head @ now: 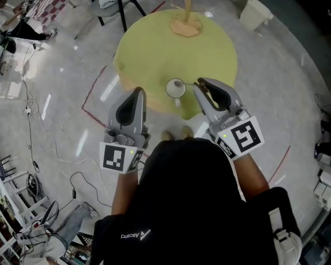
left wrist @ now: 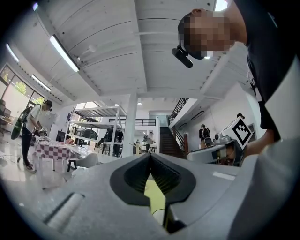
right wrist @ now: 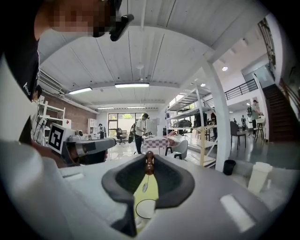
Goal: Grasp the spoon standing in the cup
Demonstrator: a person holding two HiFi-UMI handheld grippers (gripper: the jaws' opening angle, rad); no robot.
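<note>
A white cup (head: pixel 175 89) stands near the front edge of a round yellow-green table (head: pixel 155 46). The spoon (head: pixel 179 83) stands in it, its brown wooden handle leaning to the right. My right gripper (head: pixel 198 84) is shut on the handle's end. In the right gripper view the brown tip sits pinched at my right gripper (right wrist: pixel 149 161). Below it hang the thin shaft and small bowl of the spoon (right wrist: pixel 145 186), over the cup (right wrist: pixel 146 209). My left gripper (head: pixel 138 91) hovers left of the cup, shut and empty. In its own view the left gripper (left wrist: pixel 150 157) has tips that meet.
A tan mat with an upright wooden stick (head: pixel 185 26) lies at the table's far side. A white bin (head: pixel 254 14) and dark chair legs (head: pixel 121 13) stand on the floor beyond. Cables (head: pixel 31 111) trail across the floor at left. People stand in the background of both gripper views.
</note>
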